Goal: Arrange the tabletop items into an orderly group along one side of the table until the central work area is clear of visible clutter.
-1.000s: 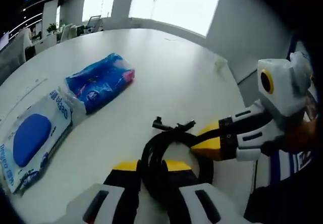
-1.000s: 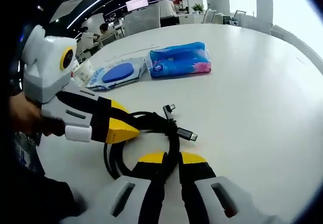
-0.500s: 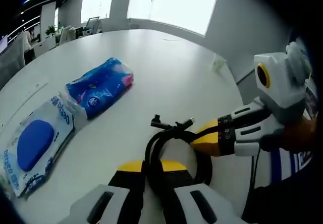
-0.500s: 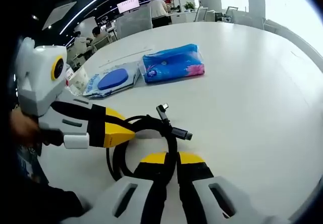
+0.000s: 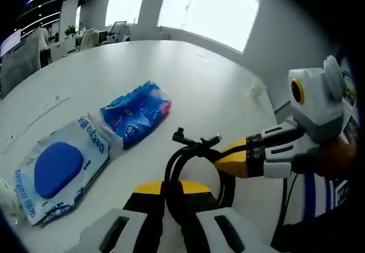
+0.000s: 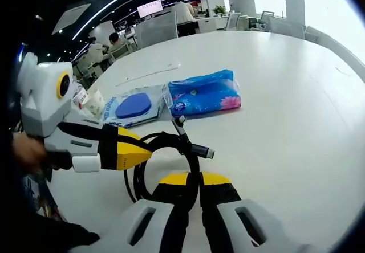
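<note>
A coiled black cable (image 5: 197, 149) with two plug ends lies on the white table (image 5: 211, 88). My left gripper (image 5: 173, 186) is shut on one side of the coil. My right gripper (image 5: 231, 160) reaches in from the right and is shut on the other side. In the right gripper view, my right gripper (image 6: 195, 178) clamps the cable (image 6: 171, 141) while the left gripper (image 6: 137, 153) holds it from the left. Just beyond lie a blue tissue pack (image 5: 137, 113) (image 6: 205, 96) and a white wet-wipes pack (image 5: 60, 170) (image 6: 134, 106) with a blue lid, side by side.
A small pale object (image 5: 258, 88) sits near the table's far edge. A thin strip (image 6: 148, 75) lies beyond the packs, and some small packets (image 6: 91, 100) sit beside the wipes. Office chairs and people (image 6: 154, 28) are behind the table.
Both grippers have carried the cable closer to the two packs; its plug ends now sit right by the tissue pack. Both grips are unchanged.
</note>
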`<move>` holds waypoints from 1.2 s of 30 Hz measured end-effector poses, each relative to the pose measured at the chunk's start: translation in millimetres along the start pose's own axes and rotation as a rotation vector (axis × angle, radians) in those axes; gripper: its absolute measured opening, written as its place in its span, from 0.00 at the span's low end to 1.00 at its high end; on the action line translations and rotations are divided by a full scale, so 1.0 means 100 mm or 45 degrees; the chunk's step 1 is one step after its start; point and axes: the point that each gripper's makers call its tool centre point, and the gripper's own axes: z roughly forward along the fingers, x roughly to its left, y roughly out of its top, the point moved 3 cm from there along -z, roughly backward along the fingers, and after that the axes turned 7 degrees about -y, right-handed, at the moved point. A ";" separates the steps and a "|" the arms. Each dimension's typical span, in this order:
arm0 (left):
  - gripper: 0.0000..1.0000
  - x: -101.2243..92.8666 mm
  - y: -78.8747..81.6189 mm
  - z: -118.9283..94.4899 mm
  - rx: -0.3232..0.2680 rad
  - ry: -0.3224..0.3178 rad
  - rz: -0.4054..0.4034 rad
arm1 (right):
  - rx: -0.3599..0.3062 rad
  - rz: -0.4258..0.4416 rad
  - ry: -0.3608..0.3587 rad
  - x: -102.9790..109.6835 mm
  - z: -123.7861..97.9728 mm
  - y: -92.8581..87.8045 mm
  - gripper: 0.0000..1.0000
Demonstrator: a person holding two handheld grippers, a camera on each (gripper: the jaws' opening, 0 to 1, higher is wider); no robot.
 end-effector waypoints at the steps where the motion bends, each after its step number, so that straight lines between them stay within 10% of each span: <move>1: 0.06 0.02 0.02 -0.01 -0.001 0.002 -0.002 | 0.002 -0.002 0.006 0.01 0.01 0.02 0.01; 23: 0.07 0.43 -0.01 0.12 0.070 0.045 -0.047 | 0.123 -0.042 0.072 0.15 0.47 0.13 0.02; 36: 0.08 0.52 -0.06 0.16 0.074 0.042 -0.090 | 0.116 -0.247 0.080 0.20 0.58 0.10 0.05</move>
